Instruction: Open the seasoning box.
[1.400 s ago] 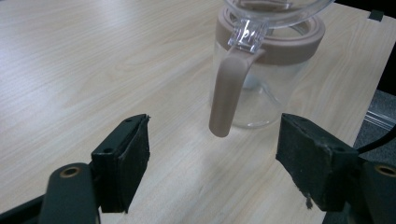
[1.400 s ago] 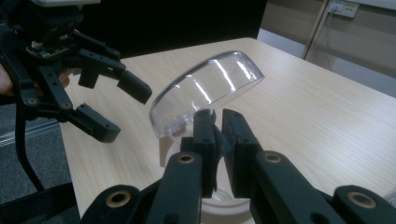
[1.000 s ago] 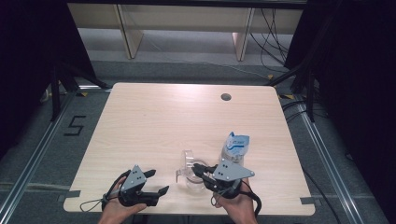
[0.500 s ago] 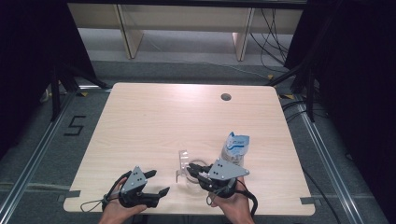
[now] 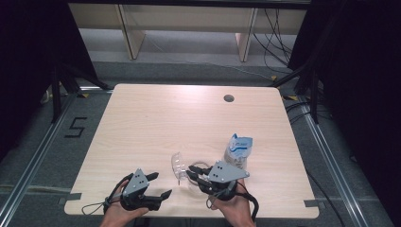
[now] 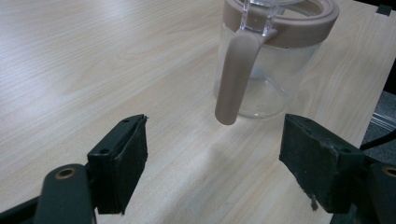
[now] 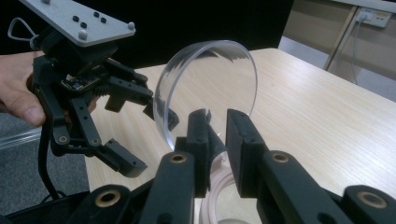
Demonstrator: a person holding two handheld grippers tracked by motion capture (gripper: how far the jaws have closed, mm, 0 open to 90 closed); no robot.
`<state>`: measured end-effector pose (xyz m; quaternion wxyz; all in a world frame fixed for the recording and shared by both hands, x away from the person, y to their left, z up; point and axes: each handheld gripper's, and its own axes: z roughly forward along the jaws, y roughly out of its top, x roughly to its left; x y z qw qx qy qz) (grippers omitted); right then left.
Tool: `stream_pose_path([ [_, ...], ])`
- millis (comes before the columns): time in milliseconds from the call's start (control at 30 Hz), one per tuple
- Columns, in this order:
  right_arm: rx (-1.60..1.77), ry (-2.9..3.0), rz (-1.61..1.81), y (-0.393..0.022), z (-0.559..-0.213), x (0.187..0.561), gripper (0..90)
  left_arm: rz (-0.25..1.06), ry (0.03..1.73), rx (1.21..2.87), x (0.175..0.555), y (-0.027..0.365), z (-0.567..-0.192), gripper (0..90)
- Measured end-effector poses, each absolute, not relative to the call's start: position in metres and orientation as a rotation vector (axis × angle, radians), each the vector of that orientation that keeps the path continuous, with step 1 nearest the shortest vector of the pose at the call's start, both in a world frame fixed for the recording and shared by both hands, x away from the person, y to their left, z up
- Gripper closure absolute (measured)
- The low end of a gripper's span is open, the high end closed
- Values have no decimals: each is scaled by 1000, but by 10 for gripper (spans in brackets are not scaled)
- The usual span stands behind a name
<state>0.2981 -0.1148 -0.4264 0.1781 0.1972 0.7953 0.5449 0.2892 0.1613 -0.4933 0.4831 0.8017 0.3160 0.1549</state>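
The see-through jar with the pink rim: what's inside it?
Looking through the jar's clear wall in the left gripper view, only the wooden table shows behind it; nothing seems to lie inside. The pink rim and handle cover part, so that bit stays unseen.

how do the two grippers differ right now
The left gripper has its jaws spread wide with nothing between them, while the right gripper has its jaws nearly together, pinching the clear hinged lid of the jar. The left one rests apart from the jar; the right one is at it. Both are hand-held and have black jaws.
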Motion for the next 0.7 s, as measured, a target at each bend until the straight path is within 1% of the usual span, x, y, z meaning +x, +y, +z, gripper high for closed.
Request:
stream_pose_path([
  [67,565,2237,1539,-117,-426,298,752,373,760,1946,289,161,-494,228],
  [200,564,2228,1554,-132,-424,297,600,372,764,1943,289,161,-494,227],
  [300,647,2217,1570,-150,-425,292,520,365,774,1930,289,161,-494,227],
  [400,621,2165,1576,-166,-425,291,466,359,788,1920,289,160,-495,226],
  [467,673,2178,1597,-175,-427,287,445,368,776,1924,289,161,-495,226],
  [700,757,2123,1605,-202,-437,282,392,378,786,1912,290,162,-494,225],
])
